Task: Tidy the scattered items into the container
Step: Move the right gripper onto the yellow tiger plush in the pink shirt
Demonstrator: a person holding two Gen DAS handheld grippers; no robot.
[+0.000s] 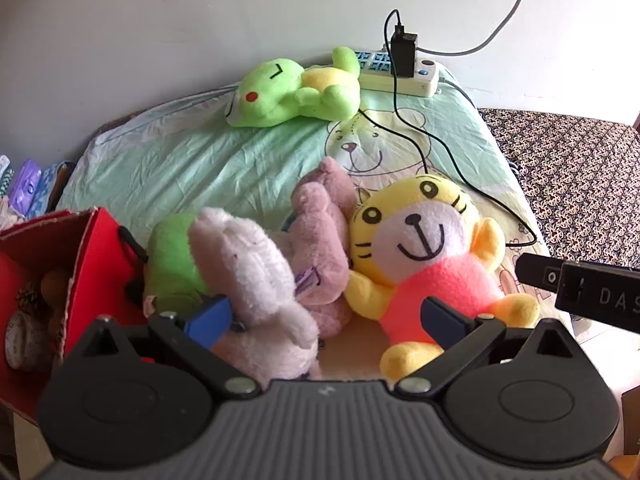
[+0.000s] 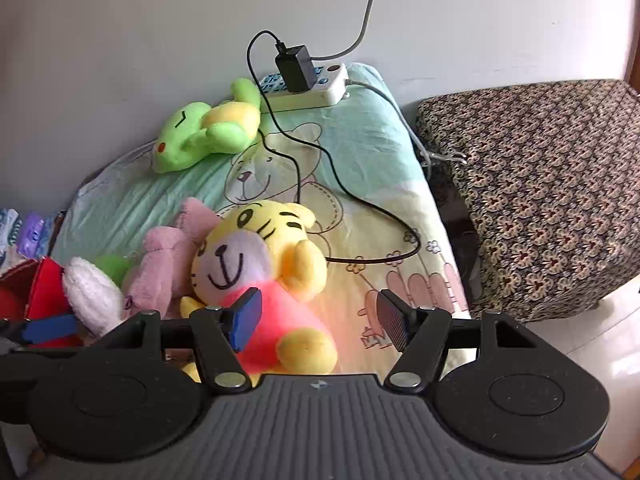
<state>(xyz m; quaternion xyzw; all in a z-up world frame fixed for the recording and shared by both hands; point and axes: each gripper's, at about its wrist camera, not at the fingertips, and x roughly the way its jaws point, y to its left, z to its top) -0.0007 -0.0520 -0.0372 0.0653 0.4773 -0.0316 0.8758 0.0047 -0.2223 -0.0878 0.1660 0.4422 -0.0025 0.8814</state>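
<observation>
Only from left wrist: red box (image 1: 92,248) at bed's left edge, clock (image 1: 22,338) inside; left gripper (image 1: 326,318) and right gripper (image 2: 320,318) both spread, empty.

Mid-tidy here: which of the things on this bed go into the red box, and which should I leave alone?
For the job:
- yellow tiger plush
- pink plush
- white plush
- green frog plush by the wall
- red box, the container

Leave alone:
- power strip
- black charger and its cable
- patterned cover beside the bed
</observation>
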